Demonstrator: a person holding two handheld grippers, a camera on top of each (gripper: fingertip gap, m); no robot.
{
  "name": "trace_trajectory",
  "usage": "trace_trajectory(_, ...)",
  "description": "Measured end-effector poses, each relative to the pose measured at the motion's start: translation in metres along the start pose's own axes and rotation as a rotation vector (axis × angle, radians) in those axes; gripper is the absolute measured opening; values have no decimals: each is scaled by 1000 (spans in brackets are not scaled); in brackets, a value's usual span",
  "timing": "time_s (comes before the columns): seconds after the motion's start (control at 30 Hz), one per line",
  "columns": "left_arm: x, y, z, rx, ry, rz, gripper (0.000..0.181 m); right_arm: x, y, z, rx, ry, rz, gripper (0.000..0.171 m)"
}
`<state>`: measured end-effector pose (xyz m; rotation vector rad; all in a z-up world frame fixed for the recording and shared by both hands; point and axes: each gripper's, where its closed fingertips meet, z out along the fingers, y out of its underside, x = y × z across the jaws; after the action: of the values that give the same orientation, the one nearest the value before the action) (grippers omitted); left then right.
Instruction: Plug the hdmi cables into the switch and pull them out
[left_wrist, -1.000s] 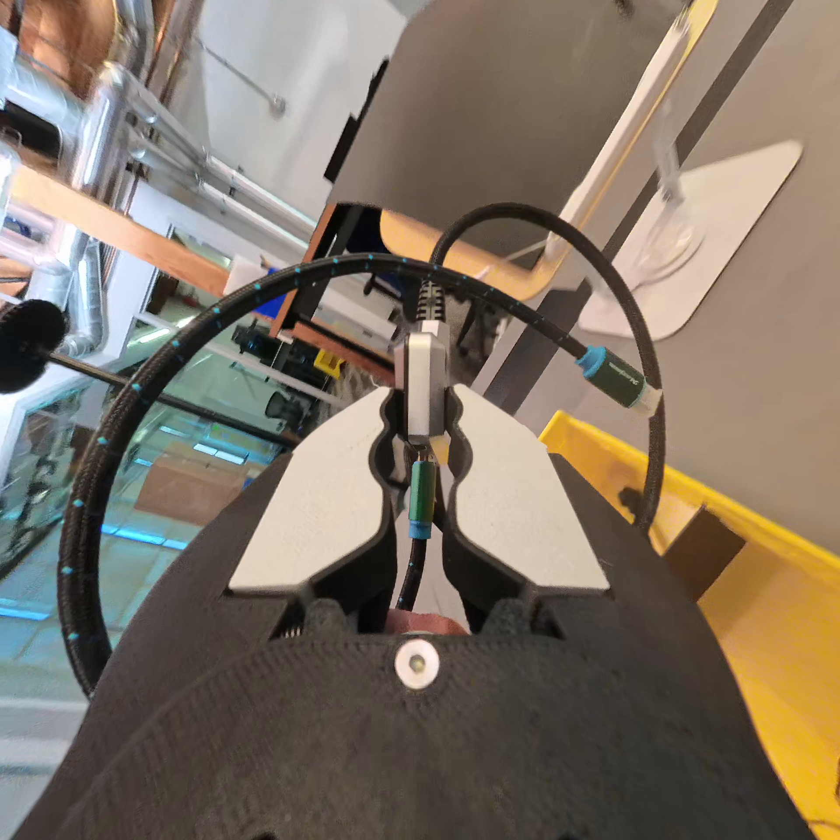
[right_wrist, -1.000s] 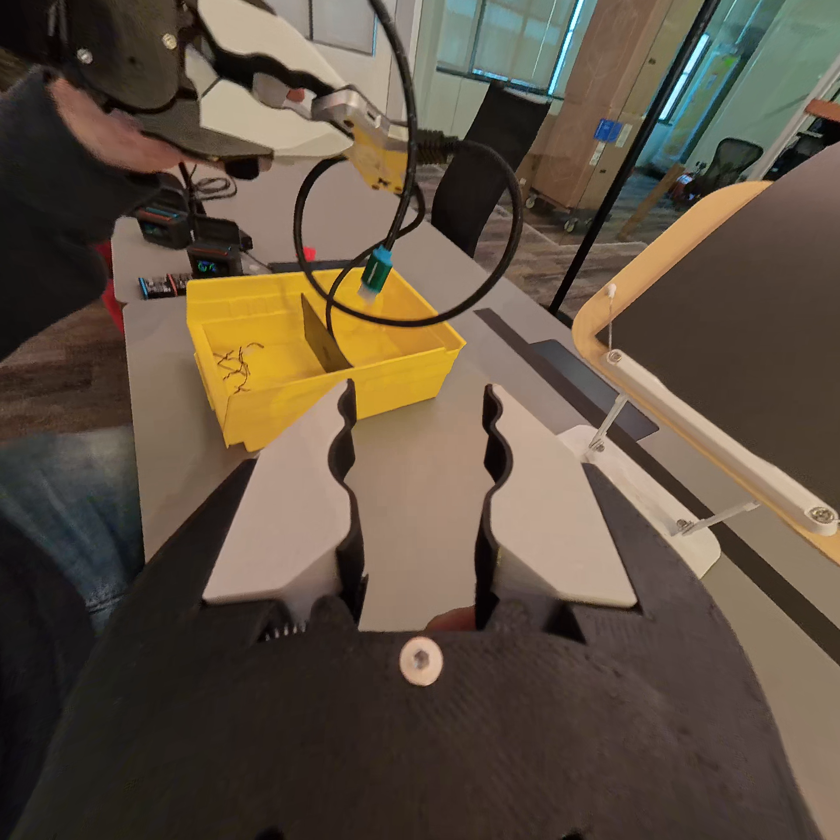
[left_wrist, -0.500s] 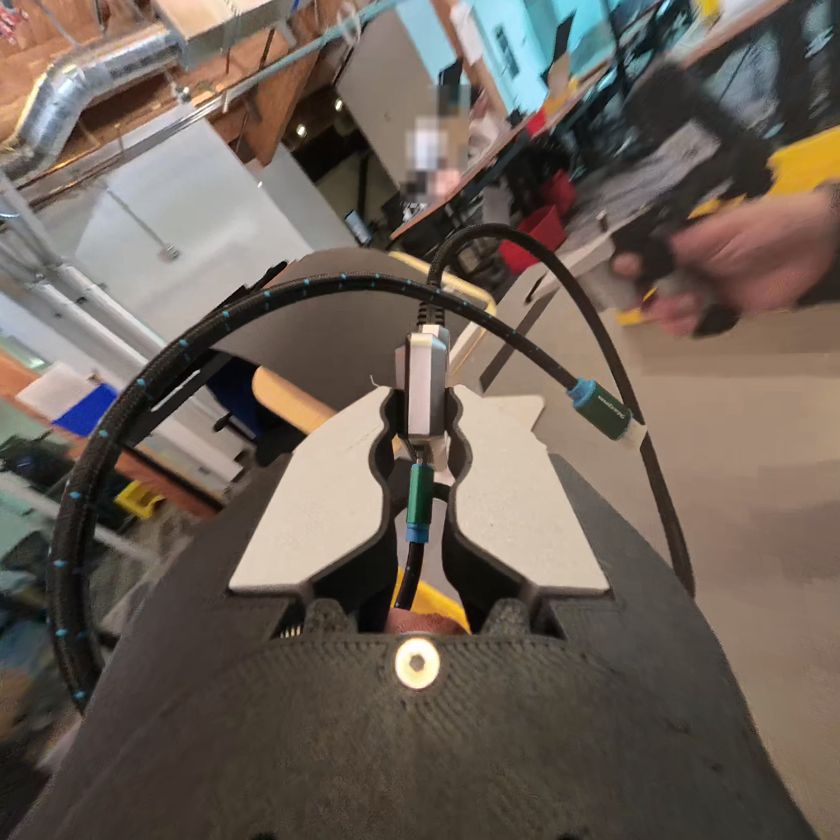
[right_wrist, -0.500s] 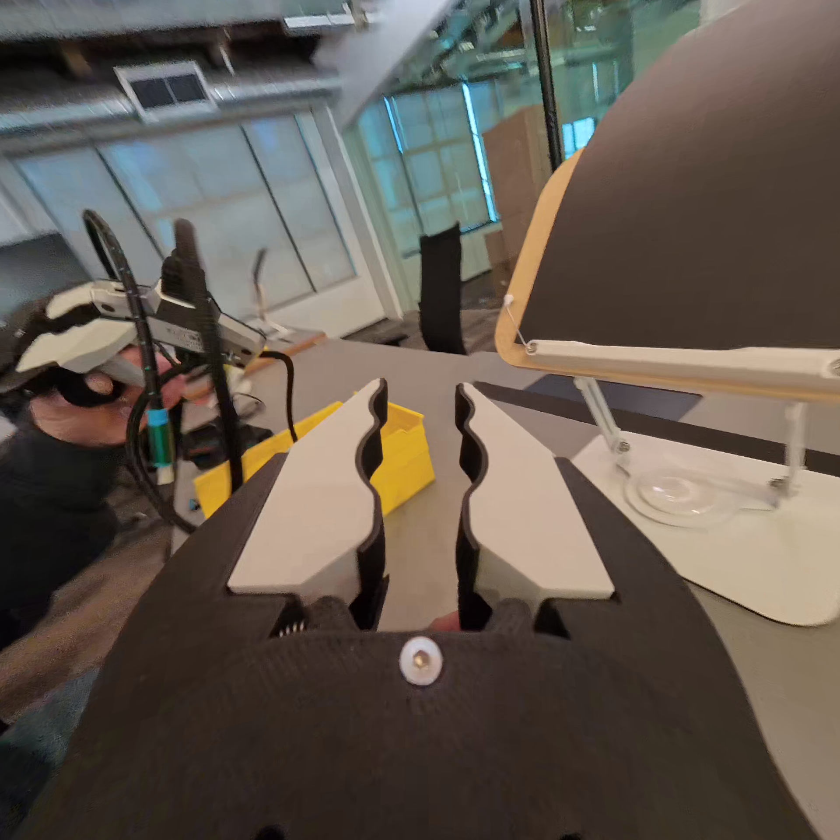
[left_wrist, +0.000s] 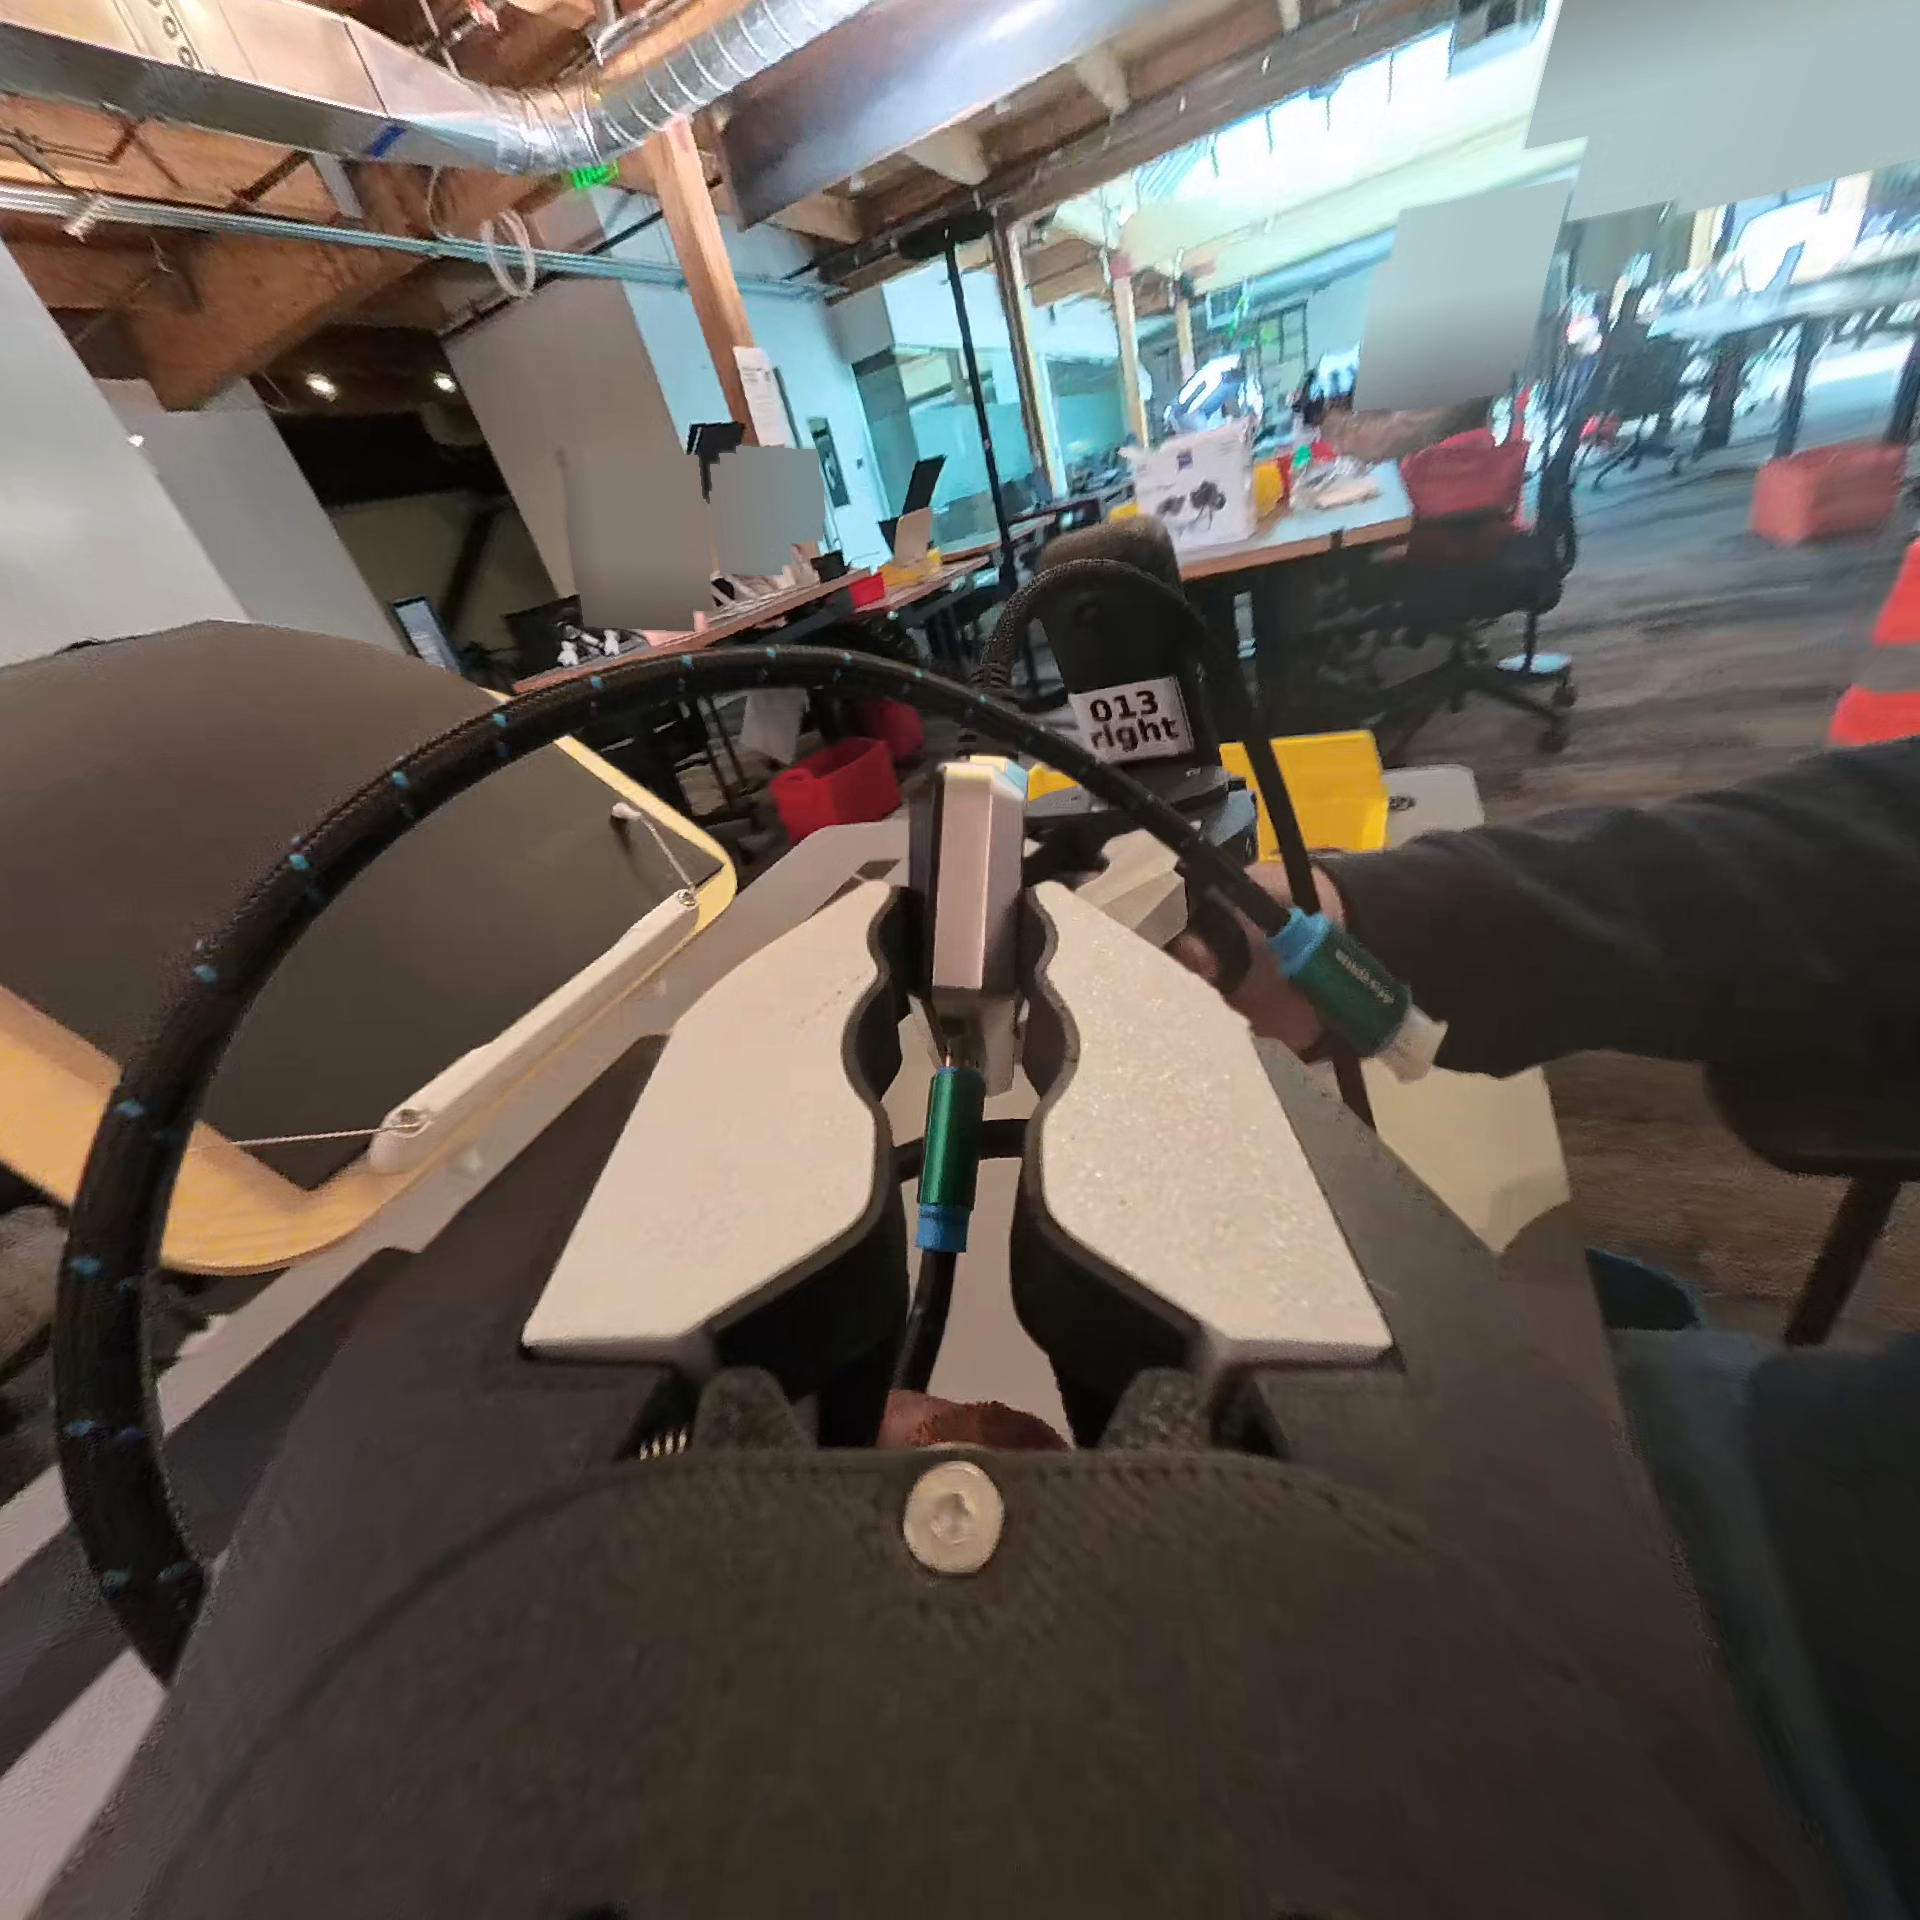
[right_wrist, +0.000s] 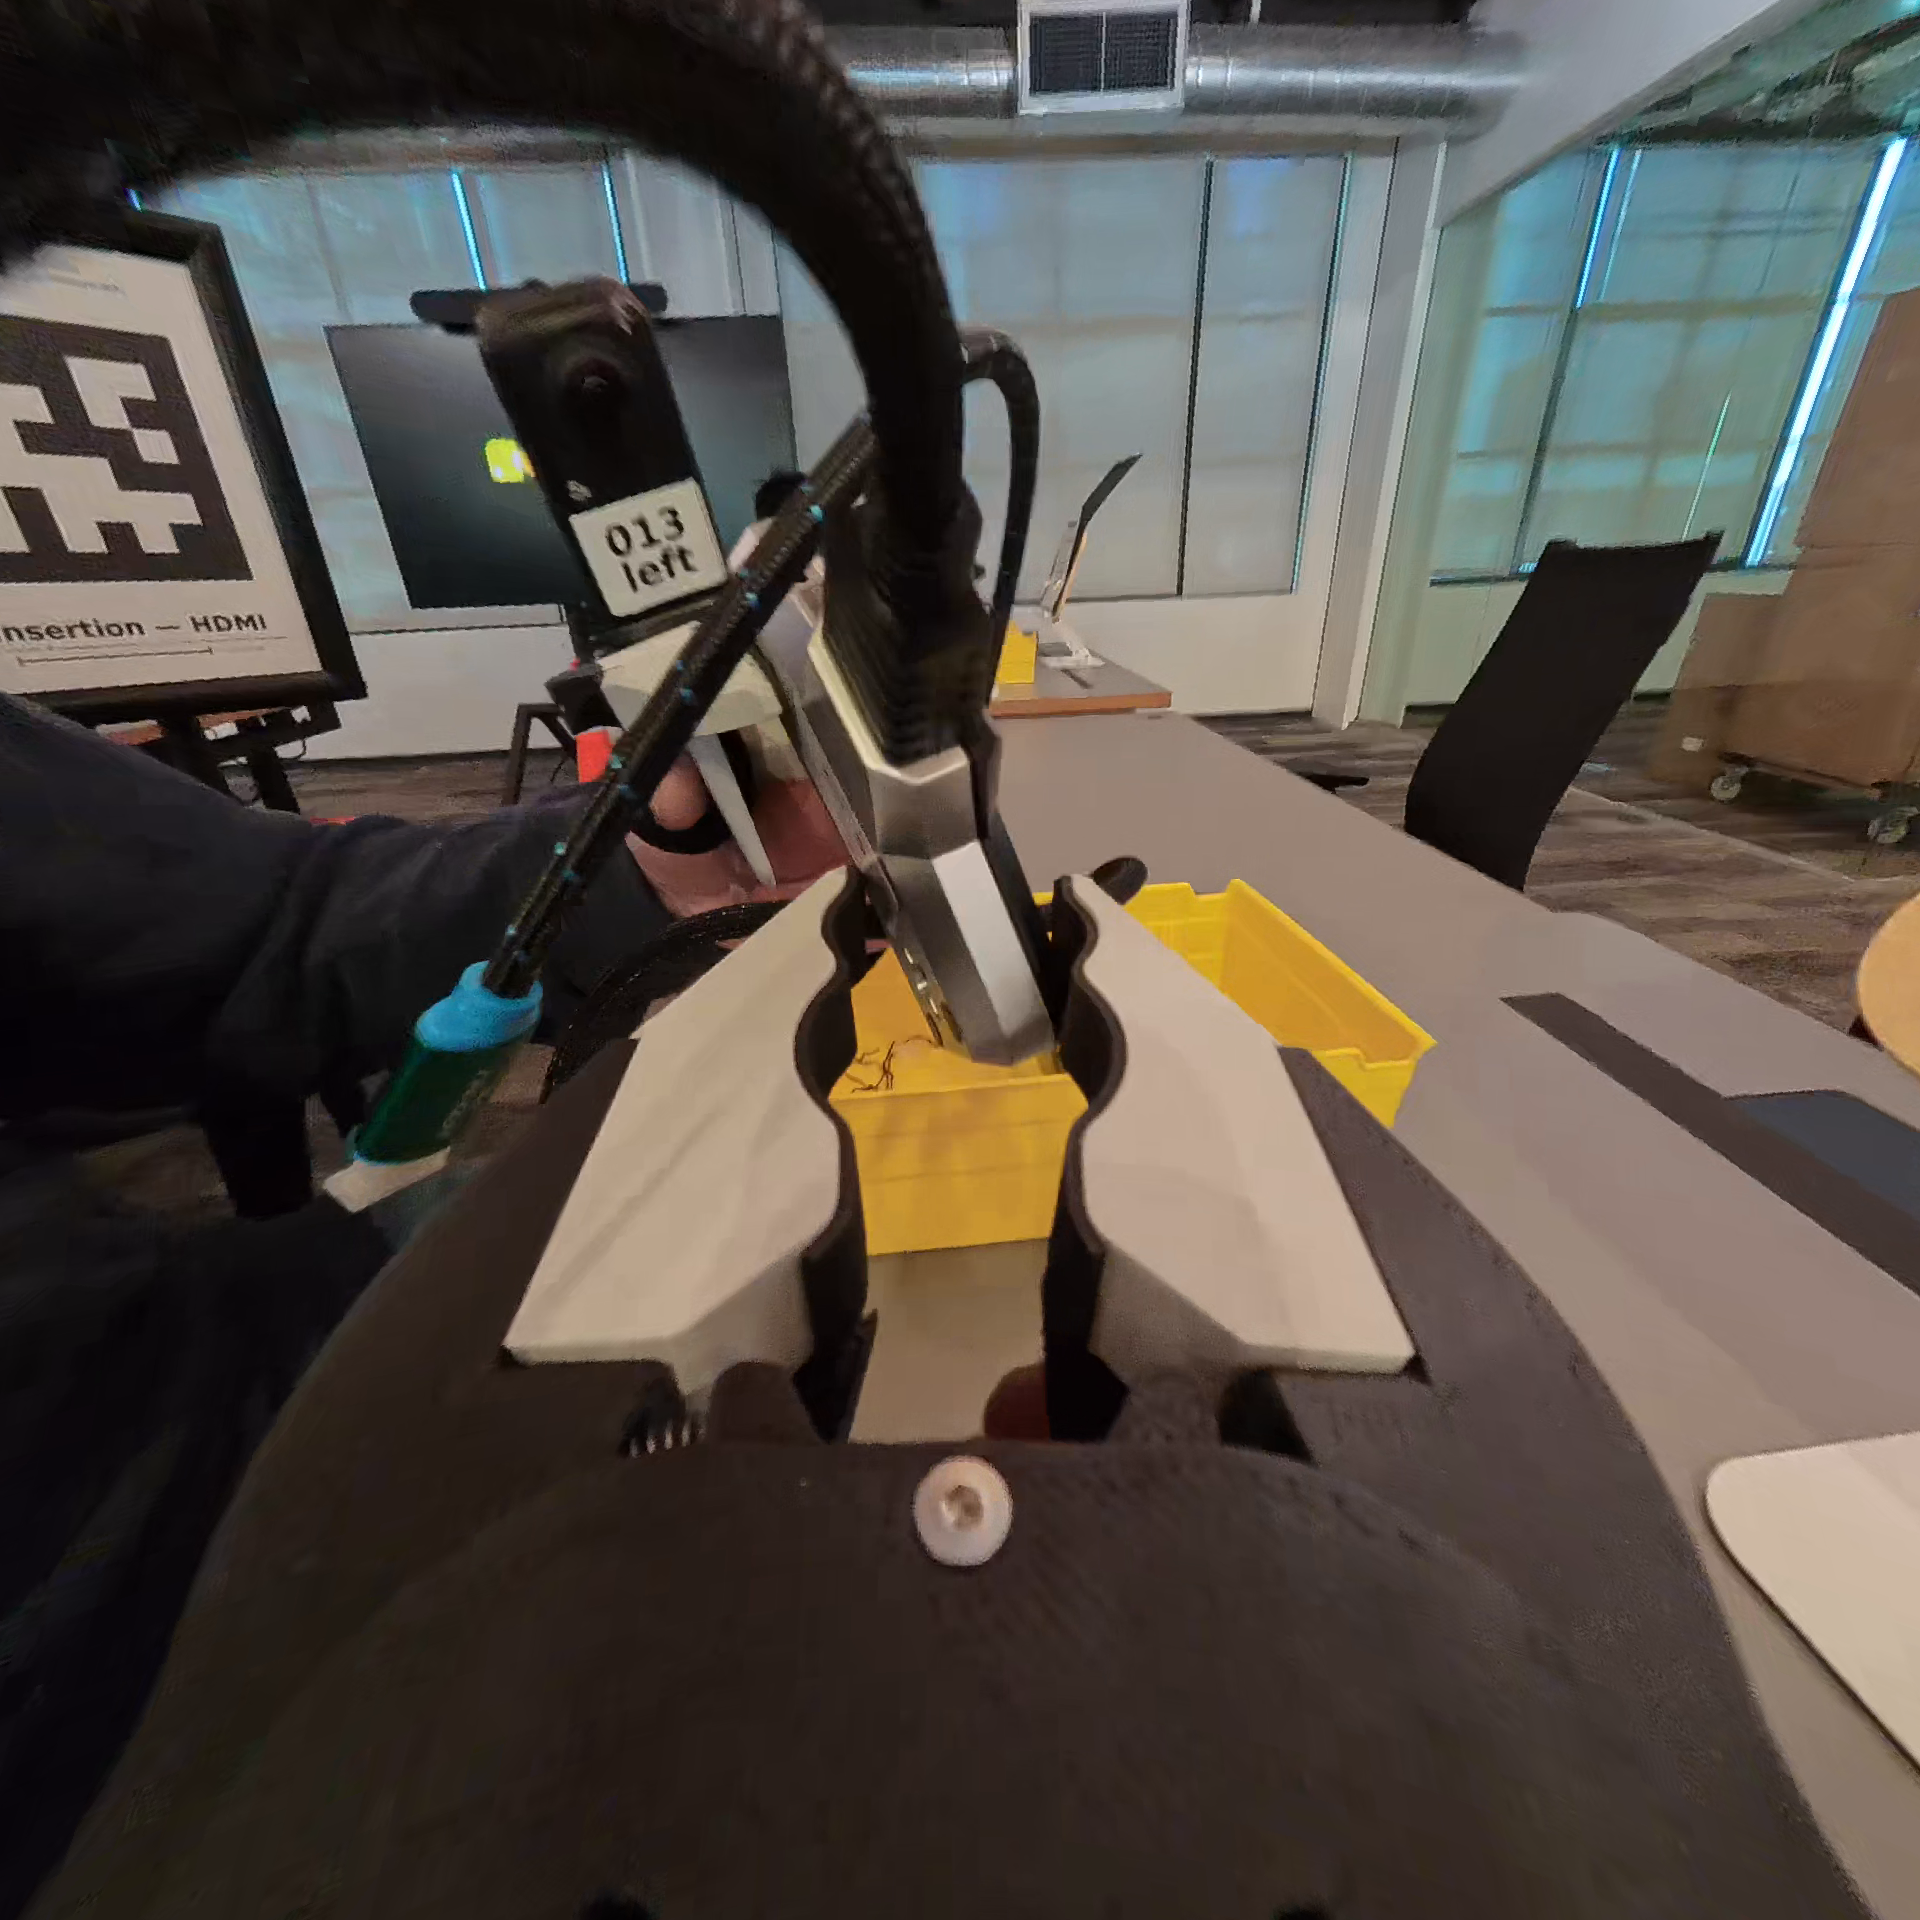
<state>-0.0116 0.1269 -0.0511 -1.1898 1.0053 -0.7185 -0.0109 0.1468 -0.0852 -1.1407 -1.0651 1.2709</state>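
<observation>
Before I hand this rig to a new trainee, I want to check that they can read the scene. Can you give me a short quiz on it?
1. True or false: the left gripper is shut on the silver switch.
2. The white-tipped green plug: a) sits in a port of the switch, b) hangs free on its cable, c) lies in a bin.
3. Fill in: the right gripper is ___ (open or shut).

Key: 1 true; 2 b; 3 open.
</observation>
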Motion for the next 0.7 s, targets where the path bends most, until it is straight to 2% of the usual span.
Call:
trace_trajectory(0.13,-7,10,1,-28,7,-77,22,6,7,-5,-87,61,-50,28)
trace_trajectory(0.23,-19,22,1,-109,-54,-62,39,19,15,-12,-237,182,-174,19)
trace_trajectory(0.37,-28,34,-8,-246,-88,57,43,37,9,-29,-352,352,-307,19)
trace_trajectory(0.53,-36,13,-17,-278,-176,196,49,66,12,-59,-631,594,-538,18)
trace_trajectory(0.6,-32,2,-12,-287,-232,299,57,71,17,-67,-745,657,-624,19)
trace_trajectory(0.7,-14,-1,4,-329,-268,419,65,70,22,-64,-823,692,-700,19)
